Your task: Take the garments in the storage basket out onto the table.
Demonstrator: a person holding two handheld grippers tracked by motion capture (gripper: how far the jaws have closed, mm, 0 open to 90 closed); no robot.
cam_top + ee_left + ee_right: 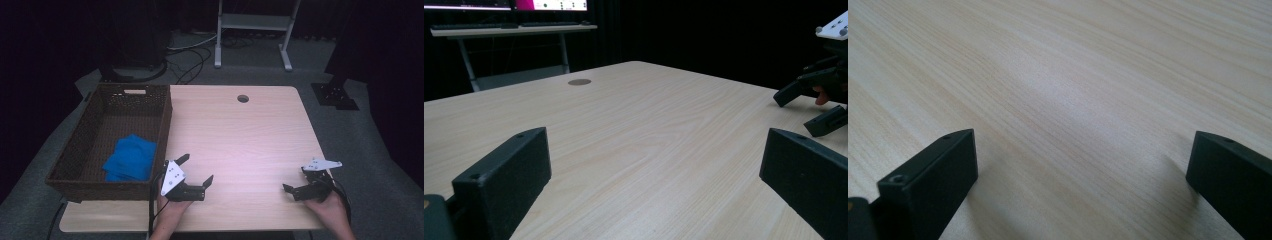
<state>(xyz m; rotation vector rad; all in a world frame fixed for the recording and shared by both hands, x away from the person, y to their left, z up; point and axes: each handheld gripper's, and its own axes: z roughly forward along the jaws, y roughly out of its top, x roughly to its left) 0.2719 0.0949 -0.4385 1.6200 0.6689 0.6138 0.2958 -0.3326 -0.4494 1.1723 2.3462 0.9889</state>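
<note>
Both claws idle near the bottom of the high view. My left gripper (196,168) sits bottom centre-left, jaws spread wide, nothing between them. My right gripper (295,181) is bottom right, jaws also apart and empty, low over the wood in its own view.

Nearest thing to work on is the blue cloth (130,158), folded, lying inside the wicker basket (162,127) at left of frame, toward the basket's near end. It's just left of my left gripper, with the basket wall between them.

My guess at the step: reach for the cloth with the left. To do it well I'd lift over the basket rim first, not drag through the wall, come down from above, keep the jaws wide and pinch a folded edge so the layers stay together. Right stays parked, well apart.

Surface: pale wood-grain table (240,135), bare, with a round cable hole (243,98) top centre, soft glare mid-table. Room is dark; grey carpet, loose cables (187,60) and a white stand (252,30) beyond the far edge.
</note>
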